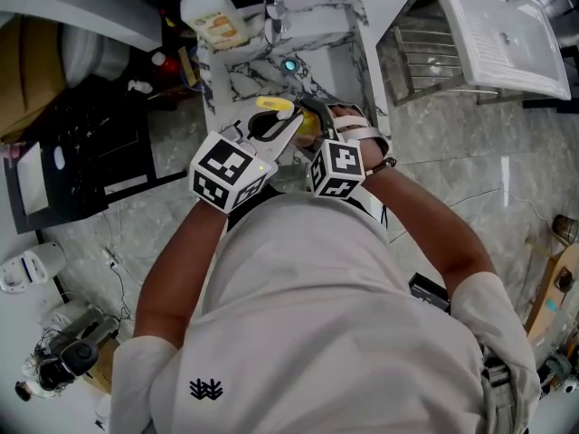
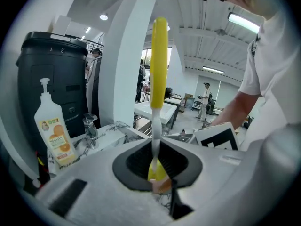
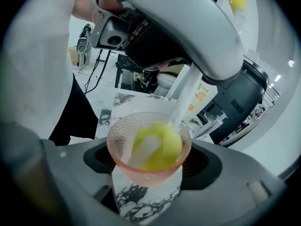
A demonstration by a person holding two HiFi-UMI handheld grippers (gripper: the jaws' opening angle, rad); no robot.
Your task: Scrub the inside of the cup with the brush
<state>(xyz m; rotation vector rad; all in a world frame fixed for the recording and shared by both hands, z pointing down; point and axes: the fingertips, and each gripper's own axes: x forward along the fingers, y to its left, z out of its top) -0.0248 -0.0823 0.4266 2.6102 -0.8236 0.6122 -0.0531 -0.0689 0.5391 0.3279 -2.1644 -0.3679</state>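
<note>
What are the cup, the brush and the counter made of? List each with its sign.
The cup: pink see-through glass or plastic, with a pebbled wall that lets light pass.
The brush: soft yellow head, likely foam; glossy plastic handle, white and yellow.
The counter: white with dark veins, marble or a marble-look finish.

My head view looks steeply down on the counter [image 1: 237, 66]. The left gripper view and right gripper view sit close behind their jaws, both sharing the brush [image 2: 160, 55].
</note>
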